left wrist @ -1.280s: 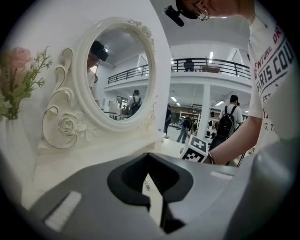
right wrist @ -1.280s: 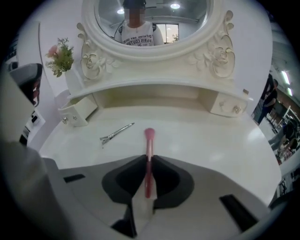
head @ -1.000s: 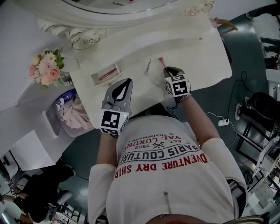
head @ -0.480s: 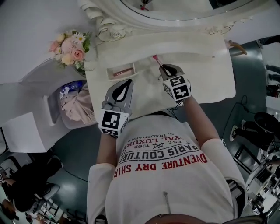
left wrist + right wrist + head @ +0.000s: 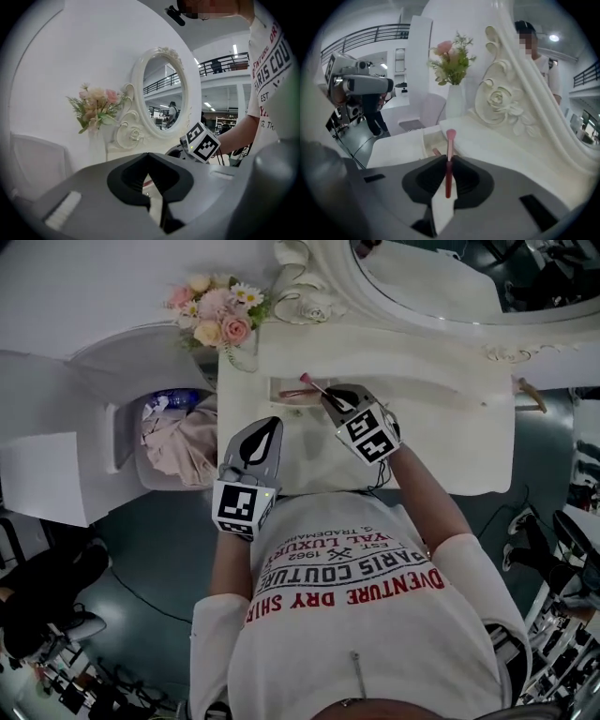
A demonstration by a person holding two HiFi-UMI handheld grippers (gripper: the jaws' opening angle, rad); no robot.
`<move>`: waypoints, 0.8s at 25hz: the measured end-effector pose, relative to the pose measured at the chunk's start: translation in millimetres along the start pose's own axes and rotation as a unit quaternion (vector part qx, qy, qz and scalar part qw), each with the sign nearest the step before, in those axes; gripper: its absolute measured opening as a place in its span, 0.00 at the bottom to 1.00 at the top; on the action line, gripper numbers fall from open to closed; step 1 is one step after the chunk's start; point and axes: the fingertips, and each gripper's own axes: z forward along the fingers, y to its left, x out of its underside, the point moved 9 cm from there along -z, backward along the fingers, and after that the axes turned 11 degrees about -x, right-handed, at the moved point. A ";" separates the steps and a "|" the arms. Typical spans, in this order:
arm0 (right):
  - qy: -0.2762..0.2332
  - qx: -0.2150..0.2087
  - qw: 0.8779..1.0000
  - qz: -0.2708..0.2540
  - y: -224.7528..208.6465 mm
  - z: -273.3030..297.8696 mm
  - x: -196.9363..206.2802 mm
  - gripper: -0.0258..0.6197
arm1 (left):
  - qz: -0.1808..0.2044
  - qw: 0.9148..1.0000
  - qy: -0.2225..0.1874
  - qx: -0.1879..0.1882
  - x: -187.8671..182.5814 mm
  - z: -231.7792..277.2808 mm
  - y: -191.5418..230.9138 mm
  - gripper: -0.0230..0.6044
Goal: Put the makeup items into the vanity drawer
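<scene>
- Step in hand (judged): carrying a brush to the drawer. The right gripper (image 5: 330,399) has its fingers nearly closed, clamped on the red handle of the brush (image 5: 314,386). The pink head sticks out toward 10 o'clock in the head view.
- The brush head hangs about over the far rim of the open drawer (image 5: 278,388) and is not yet inside it. In the right gripper view the brush (image 5: 449,161) stands upright between the fingers, with the drawer (image 5: 425,140) just beyond at 11 o'clock.
- A reddish item (image 5: 436,151) already lies in the drawer.
- Left gripper (image 5: 274,422): fingers together with nothing between them, tips over the front-left corner of the surface, at 7 o'clock of the drawer.
- Next move (judged): lower the tip into the drawer, lay the brush along its long side, then open the fingers. The drawer looks narrow, so a skewed handle could end up resting on the rim.
- Surface (image 5: 450,418): a white vanity top. The carved frame and oval mirror (image 5: 431,277) are at 12 o'clock, and flowers (image 5: 216,315) in a white vase stand at the 11 o'clock corner.
- Room: a bin (image 5: 178,442) holding pink cloth sits at 9 o'clock of the left gripper, on a dark floor. The gripper views show an open hall with a railed gallery.
</scene>
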 end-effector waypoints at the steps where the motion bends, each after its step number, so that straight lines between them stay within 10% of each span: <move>1: 0.007 -0.007 1.000 -0.015 2.1 6.5 -3.9 0.12 | -0.004 1.000 0.002 -0.009 2.8 -4.4 3.0 0.05; 11: 0.017 -0.037 0.998 -0.046 13.0 53.4 -25.0 0.13 | -0.030 0.997 0.012 -0.076 20.0 -35.9 24.3 0.05; 14: -0.002 -0.047 0.999 -0.005 13.7 55.5 -25.4 0.33 | -0.032 0.996 0.011 -0.084 20.5 -39.8 25.8 0.05; 20: -0.010 -0.032 0.999 0.014 9.2 44.6 -19.9 0.34 | -0.031 0.997 0.014 -0.071 23.1 -36.2 19.8 0.05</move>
